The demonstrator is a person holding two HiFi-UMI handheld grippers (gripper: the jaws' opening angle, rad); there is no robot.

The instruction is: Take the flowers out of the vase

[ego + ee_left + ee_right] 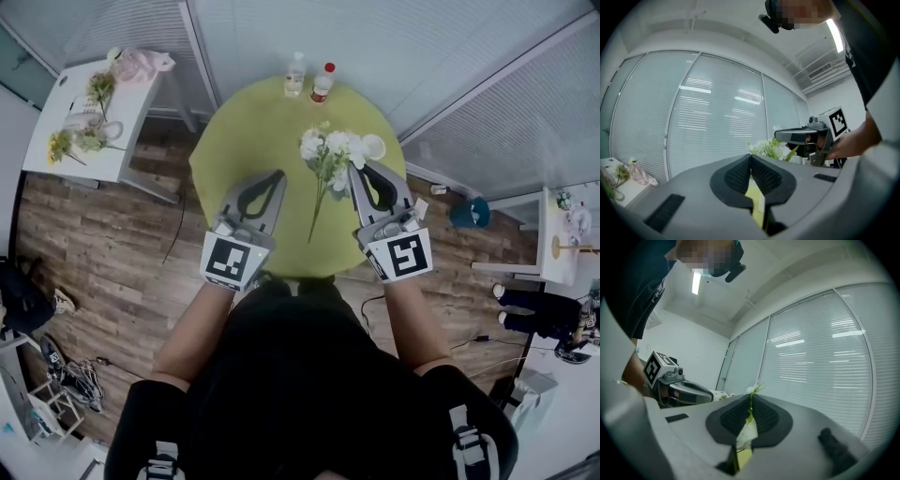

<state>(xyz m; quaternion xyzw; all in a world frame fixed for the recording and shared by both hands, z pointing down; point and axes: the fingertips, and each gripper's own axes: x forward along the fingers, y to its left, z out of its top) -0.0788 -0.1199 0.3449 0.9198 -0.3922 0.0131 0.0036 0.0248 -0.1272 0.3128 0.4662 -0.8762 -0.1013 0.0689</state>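
A bunch of white flowers [330,150] with long green stems shows over the round yellow-green table [253,122], between the two gripper tips. My right gripper [356,171] is shut on a thin flower stem [750,409]; a small white bloom shows just past its tip. In the left gripper view the flowers [769,148] sit just under the right gripper [782,136]. My left gripper [277,176] is shut with nothing between its pads [740,172], left of the bunch. A small white round vessel [373,145] stands beside the blooms. I cannot tell whether the bunch rests on the table.
Two small bottles [294,75] [322,82] stand at the table's far edge. A white side table [56,141] at the left carries more flowers. Another white table [553,253] stands at the right. Windows with blinds run behind.
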